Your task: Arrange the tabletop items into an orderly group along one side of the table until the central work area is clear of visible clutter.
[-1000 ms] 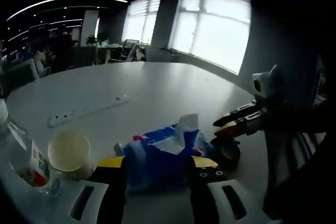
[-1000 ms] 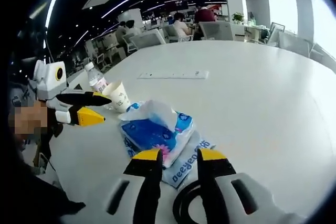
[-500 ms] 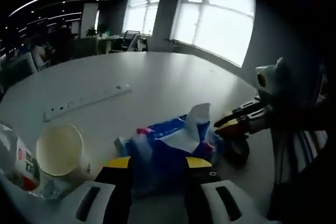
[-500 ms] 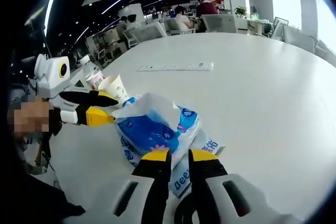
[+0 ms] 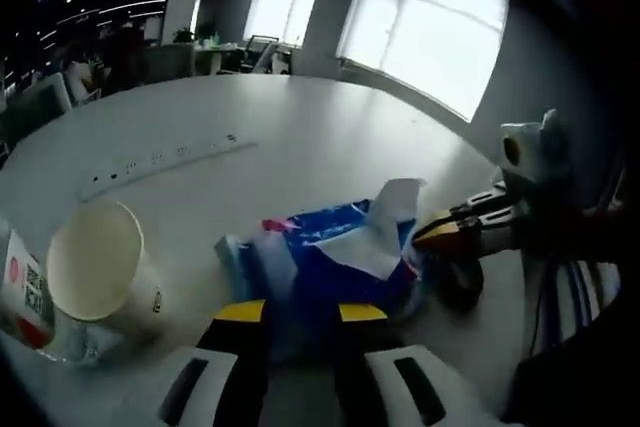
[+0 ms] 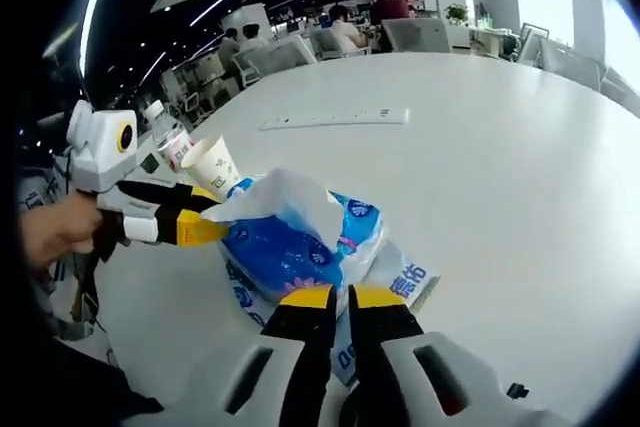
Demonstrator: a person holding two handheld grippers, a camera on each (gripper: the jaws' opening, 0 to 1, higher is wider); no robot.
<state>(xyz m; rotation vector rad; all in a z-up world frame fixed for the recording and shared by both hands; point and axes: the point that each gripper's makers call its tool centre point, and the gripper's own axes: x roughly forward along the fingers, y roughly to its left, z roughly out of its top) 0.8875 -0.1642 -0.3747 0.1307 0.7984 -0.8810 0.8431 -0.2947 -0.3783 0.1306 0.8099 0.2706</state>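
A blue tissue pack lies on the white table, near the person's edge, with a white tissue sticking up from its top. The left gripper pinches one end of the pack between its 2 yellow-tipped jaws. The right gripper has its jaws pressed almost together on the opposite end of the pack. Just left of the pack stand a paper cup and a water bottle. A white power strip lies farther out on the table.
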